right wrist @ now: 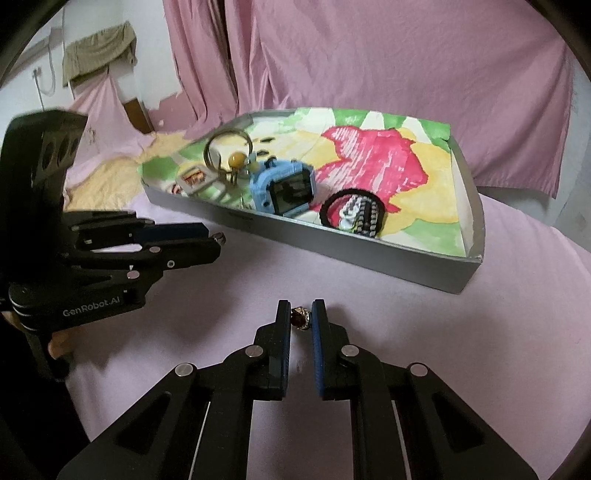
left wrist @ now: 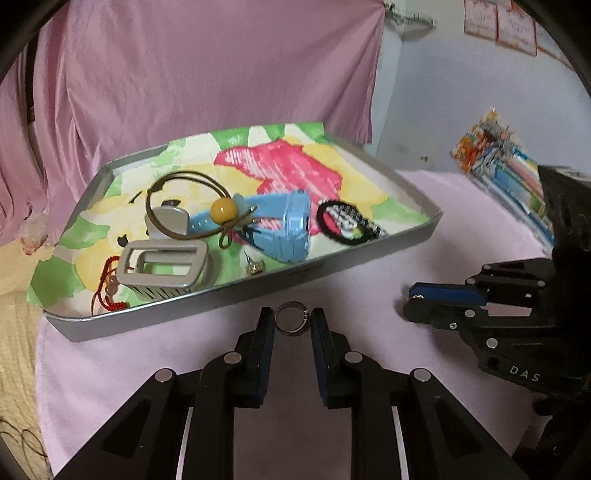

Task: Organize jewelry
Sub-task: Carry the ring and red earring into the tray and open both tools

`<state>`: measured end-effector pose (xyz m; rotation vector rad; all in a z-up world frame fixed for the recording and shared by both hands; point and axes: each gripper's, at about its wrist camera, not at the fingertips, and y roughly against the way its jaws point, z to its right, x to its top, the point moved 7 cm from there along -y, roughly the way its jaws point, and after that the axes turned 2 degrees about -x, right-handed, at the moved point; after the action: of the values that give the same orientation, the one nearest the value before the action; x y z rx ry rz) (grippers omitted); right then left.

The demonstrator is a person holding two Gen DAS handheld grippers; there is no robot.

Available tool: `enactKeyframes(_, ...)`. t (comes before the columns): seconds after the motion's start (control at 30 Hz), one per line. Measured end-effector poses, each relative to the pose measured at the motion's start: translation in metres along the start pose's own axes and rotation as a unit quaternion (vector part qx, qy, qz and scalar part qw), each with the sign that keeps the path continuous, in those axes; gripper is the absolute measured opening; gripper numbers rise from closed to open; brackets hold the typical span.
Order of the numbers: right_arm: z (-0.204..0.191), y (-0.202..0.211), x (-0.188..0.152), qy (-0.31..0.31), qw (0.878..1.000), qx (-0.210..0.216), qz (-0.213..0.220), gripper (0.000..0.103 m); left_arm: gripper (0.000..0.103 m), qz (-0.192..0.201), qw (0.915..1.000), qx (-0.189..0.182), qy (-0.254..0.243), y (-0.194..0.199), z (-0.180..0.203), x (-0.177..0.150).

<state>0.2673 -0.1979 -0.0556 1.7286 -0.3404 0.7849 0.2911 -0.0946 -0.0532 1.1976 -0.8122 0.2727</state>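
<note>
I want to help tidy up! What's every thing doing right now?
left gripper: shut on silver ring
right gripper: shut on small ornate ring
tray: open, holding jewelry
blue watch: lying in tray, screen dark
grey hair claw: in tray, closed

This is a room in a home, likely a bedroom. The surface is soft and spread with a pale pink cloth, and a yellow quilted cover lies at its left. Pink sheets hang behind as a backdrop. On the far left a wall shows with a cloth hung on it. At the far right lie colourful books, with calendar sheets on the wall above.
</note>
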Motion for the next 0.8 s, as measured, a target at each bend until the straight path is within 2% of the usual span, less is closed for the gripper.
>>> enactKeyframes(0.23, 0.002, 0.012, 0.010, -0.023, 0.999, 0.011, 0.044, 0.010, 0.019, 0.048, 0.9986, -0.021, 0.004, 0.013, 0.007, 0.013)
enactKeyframes(0.37, 0.010, 0.018, 0.021, -0.037, 0.997, 0.009, 0.067, 0.010, 0.019, 0.063, 0.9980, -0.006, 0.002, 0.016, 0.006, 0.025)
enactKeyframes(0.53, 0.022, 0.013, 0.041, -0.055, 0.995, 0.009, 0.084, 0.010, 0.019, 0.057, 0.9980, 0.011, 0.025, 0.010, -0.007, 0.035)
enactKeyframes(0.8, 0.025, -0.007, 0.059, -0.067, 0.994, -0.004, 0.083, 0.010, 0.019, 0.044, 0.9974, 0.031, 0.049, -0.003, -0.026, 0.041)
